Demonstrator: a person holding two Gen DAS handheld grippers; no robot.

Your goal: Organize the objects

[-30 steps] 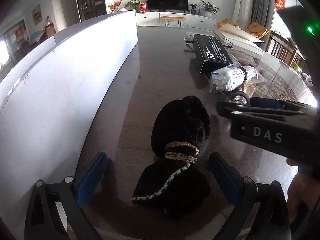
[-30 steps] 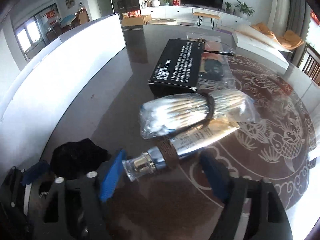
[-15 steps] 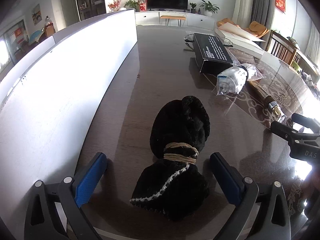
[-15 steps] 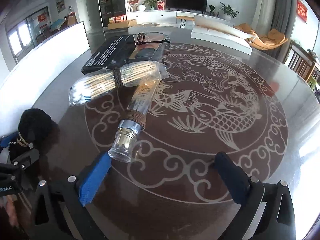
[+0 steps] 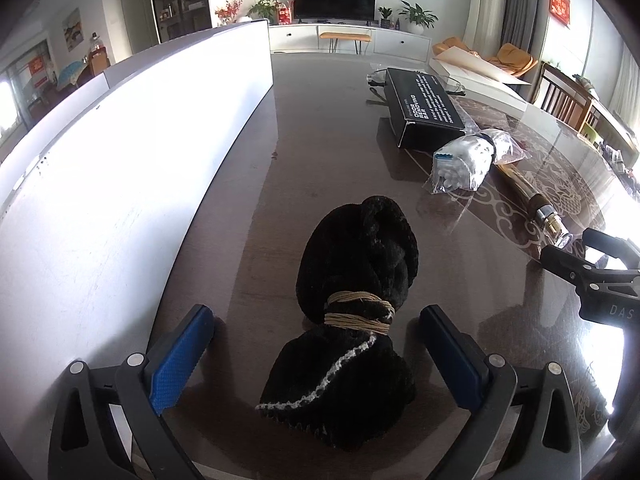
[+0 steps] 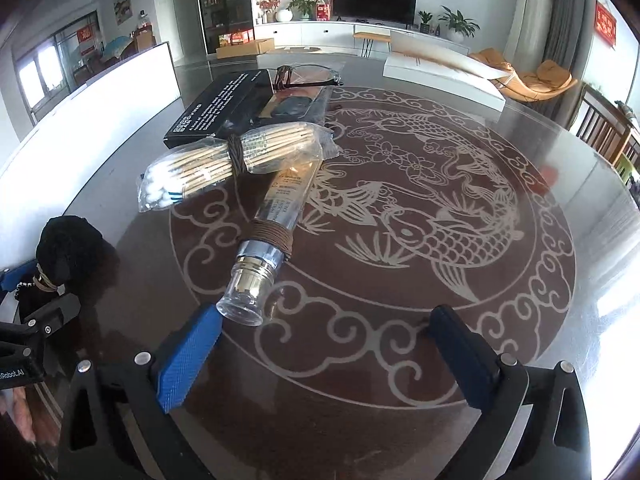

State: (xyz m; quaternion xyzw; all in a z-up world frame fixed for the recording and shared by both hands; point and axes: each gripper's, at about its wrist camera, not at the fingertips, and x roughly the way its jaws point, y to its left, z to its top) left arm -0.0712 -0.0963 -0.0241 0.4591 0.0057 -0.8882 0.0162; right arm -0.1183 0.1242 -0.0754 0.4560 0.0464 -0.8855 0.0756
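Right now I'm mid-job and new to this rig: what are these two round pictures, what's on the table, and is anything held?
There is no robot arm: a person holds a two-finger tool in each hand, each with a wide-angle camera looking along its fingers. The left-hand picture shows the left gripper open around a black cloth bundle tied with twine; the blue fingers don't touch it. The right-hand picture shows the right gripper, just opened wide and empty, its left finger beside the cap of a glass bottle. Behind lie a bag of cotton swabs, a black box and glasses on the glass-topped table. Nothing is held.
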